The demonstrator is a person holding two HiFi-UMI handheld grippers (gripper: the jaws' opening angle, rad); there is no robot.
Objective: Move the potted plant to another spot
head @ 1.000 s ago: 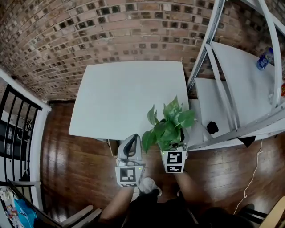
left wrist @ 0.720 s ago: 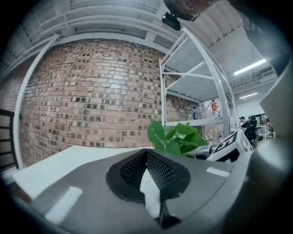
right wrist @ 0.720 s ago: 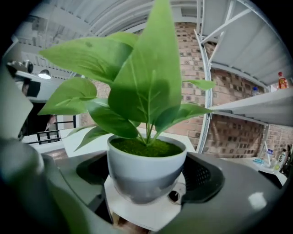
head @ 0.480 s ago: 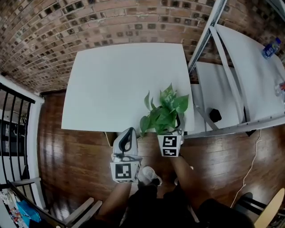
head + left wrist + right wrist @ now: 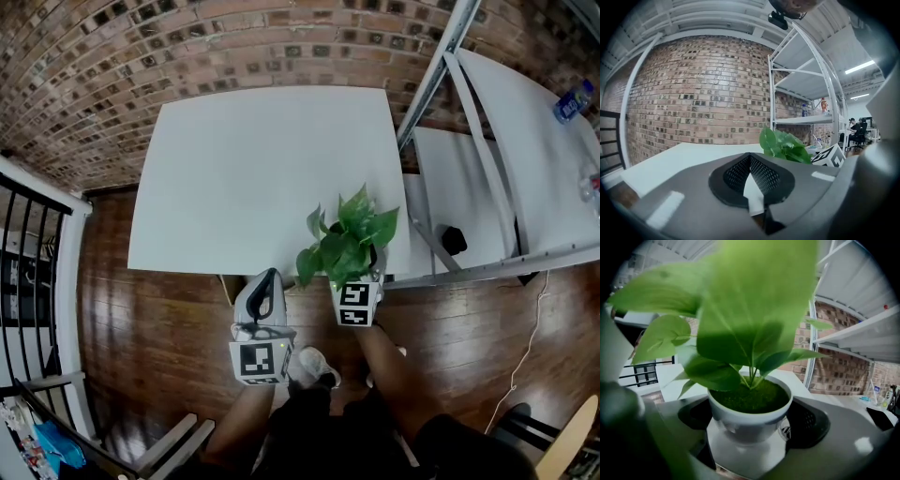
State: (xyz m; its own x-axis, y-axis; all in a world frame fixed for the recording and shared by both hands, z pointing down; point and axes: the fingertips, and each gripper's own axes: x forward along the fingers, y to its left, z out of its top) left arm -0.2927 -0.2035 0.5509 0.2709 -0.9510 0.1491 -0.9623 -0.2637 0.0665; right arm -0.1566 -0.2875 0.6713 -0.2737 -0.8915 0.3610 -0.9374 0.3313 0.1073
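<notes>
**Plant gripped at the table's near corner, not yet released**

We have the plant in the right gripper, whose jaws stand wide and clamp the white pot from both sides. The pot is at the near right corner of the table, close to the rack. We cannot tell whether its base rests on the top or hangs just above it. The left gripper hovers off the near edge, its jaws pressed together on nothing. If this corner is the new spot, we judge the carry nearly done. What remains is to seat the pot, spread the jaws and back away.
</notes>
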